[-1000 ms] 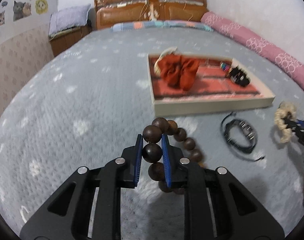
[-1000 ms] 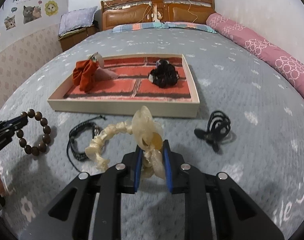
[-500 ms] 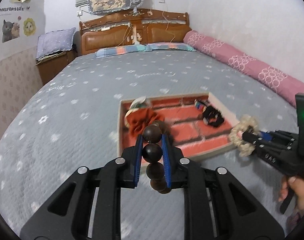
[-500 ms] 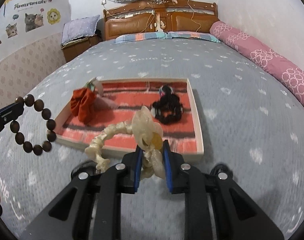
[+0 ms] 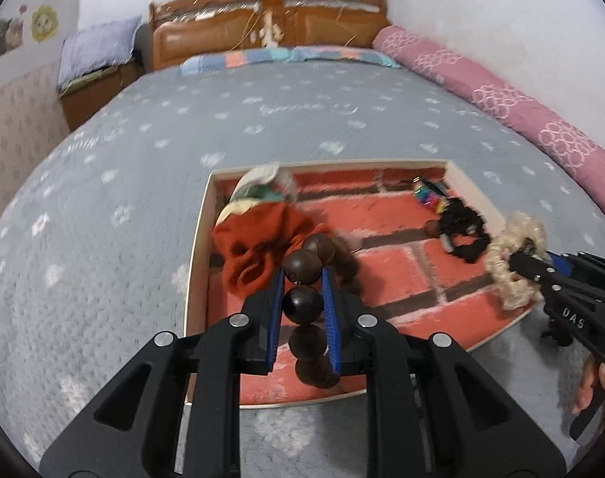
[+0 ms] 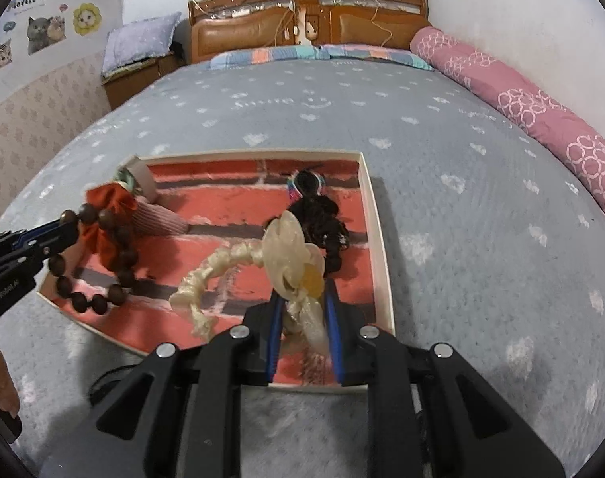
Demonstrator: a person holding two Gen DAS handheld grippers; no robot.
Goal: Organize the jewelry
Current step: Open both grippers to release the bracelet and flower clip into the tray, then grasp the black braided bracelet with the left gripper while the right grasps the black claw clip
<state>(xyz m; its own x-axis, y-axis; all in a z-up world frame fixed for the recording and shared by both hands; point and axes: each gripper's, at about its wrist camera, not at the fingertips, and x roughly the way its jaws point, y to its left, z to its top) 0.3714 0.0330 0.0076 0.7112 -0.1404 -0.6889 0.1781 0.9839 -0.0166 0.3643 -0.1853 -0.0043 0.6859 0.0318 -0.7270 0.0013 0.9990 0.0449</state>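
My left gripper (image 5: 302, 302) is shut on a brown wooden bead bracelet (image 5: 305, 271) and holds it above the left part of the tray (image 5: 200, 239); the bracelet also shows in the right wrist view (image 6: 119, 255). My right gripper (image 6: 302, 310) is shut on a cream braided hair tie with a translucent flower (image 6: 290, 255), held over the tray's front right (image 6: 378, 239). The hair tie also shows in the left wrist view (image 5: 509, 263). The tray has a red brick-pattern lining.
In the tray lie a rust-red scrunchie (image 5: 258, 239), a pink cloth piece (image 6: 155, 219) and a black hair tie with coloured beads (image 6: 322, 219). A black cord bracelet (image 6: 111, 378) lies on the grey bedspread before the tray. Headboard and pink bolster (image 6: 521, 91) lie beyond.
Both grippers have risen from the bedspread and moved forward over the tray, each still holding its item. The tray now lies right under them.
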